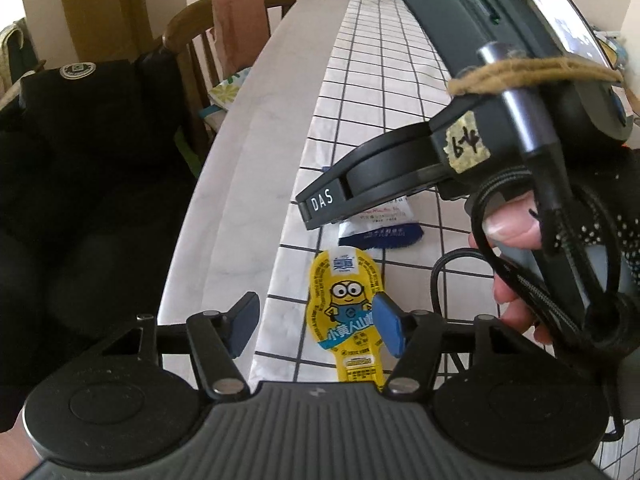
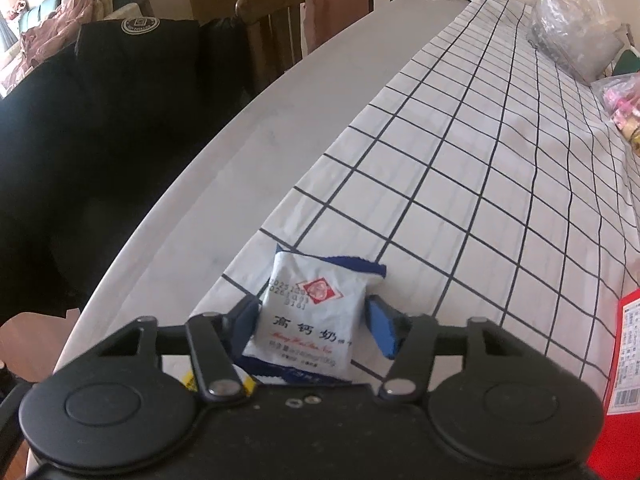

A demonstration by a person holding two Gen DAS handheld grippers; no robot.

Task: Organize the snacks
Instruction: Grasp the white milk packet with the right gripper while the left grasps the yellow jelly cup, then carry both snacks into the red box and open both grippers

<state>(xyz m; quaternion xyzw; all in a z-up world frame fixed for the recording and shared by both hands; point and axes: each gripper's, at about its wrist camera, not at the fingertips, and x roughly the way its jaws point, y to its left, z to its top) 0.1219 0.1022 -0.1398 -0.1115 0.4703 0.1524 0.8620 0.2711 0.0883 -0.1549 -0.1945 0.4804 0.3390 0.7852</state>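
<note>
on the checked cloth (image 2: 460,168), right gripper (image 2: 312,330) straddling the white snack packet (image 2: 310,320), left pad touching, blue right pad just shy, so not gripping yet. best to squeeze at mid-body, gently, then lift straight. just this side of that packet, left gripper (image 1: 316,326) standing open around the yellow cartoon pouch (image 1: 348,312), right pad over its edge, left pad well clear; needs centring before closing. beyond the packet, bare table (image 2: 248,152), wooden chair (image 2: 276,12) with pink cloth, black jacket (image 2: 100,120); to its right, a red box (image 2: 626,352) and clear bags (image 2: 576,28).
</note>
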